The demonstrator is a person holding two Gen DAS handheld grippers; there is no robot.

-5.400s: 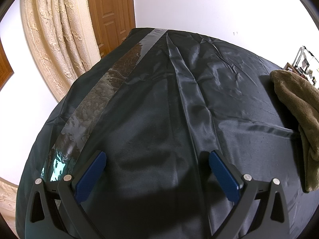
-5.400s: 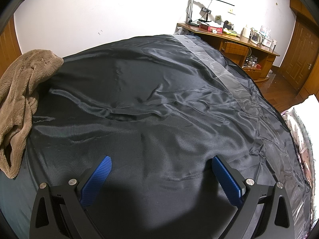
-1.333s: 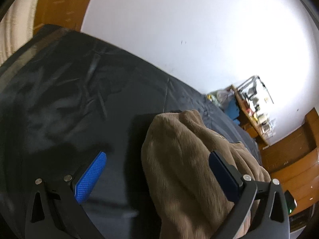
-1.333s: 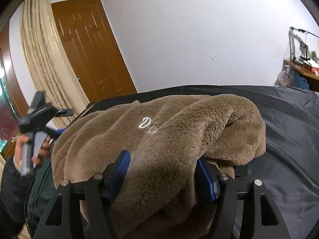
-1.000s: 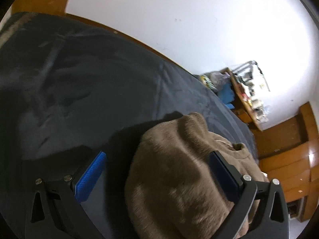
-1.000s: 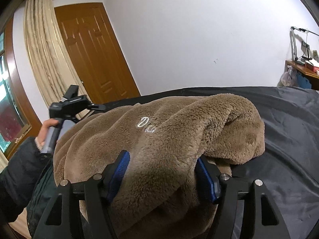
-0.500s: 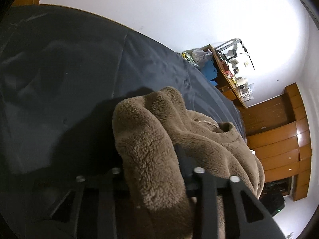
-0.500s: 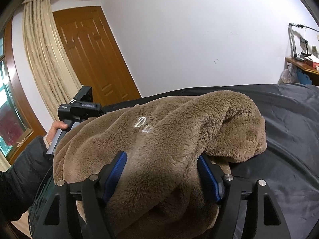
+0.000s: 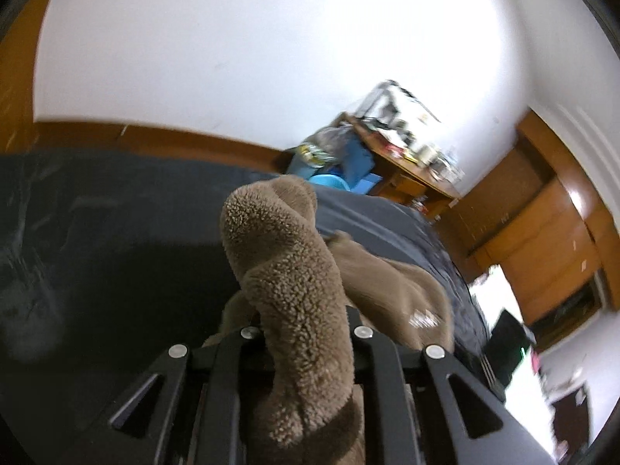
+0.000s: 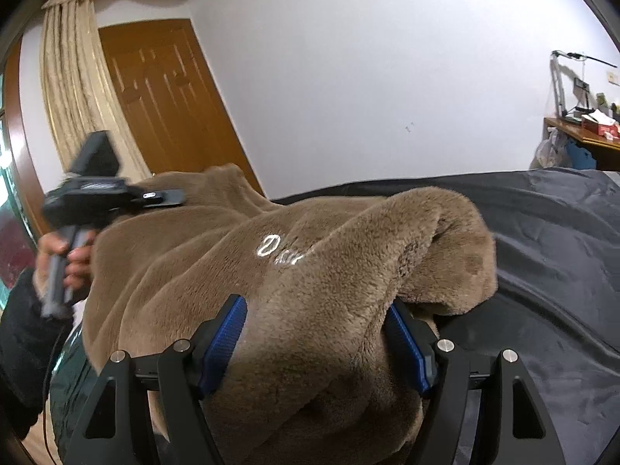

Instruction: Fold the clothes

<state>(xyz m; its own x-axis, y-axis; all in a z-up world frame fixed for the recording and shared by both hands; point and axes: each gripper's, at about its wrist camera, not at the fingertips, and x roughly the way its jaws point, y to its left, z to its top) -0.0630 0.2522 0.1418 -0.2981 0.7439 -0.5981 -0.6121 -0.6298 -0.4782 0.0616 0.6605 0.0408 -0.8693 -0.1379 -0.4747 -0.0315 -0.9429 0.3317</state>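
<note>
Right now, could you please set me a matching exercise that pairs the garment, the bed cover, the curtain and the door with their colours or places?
Things:
1. garment
2. bed cover
3. curtain
4. door

Descriptions:
A. cream, hanging beside the door
B. brown and fluffy, bunched up
C. orange-brown wood with panels
D. dark, spread under the garment

Pairs: 1-B; 2-D; 3-A; 4-C

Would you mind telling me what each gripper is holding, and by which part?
Both hold the brown fleece garment: the left gripper, jaws closing, pinches a bunched fold; the right gripper clamps a thick bundle near the white logo.
</note>
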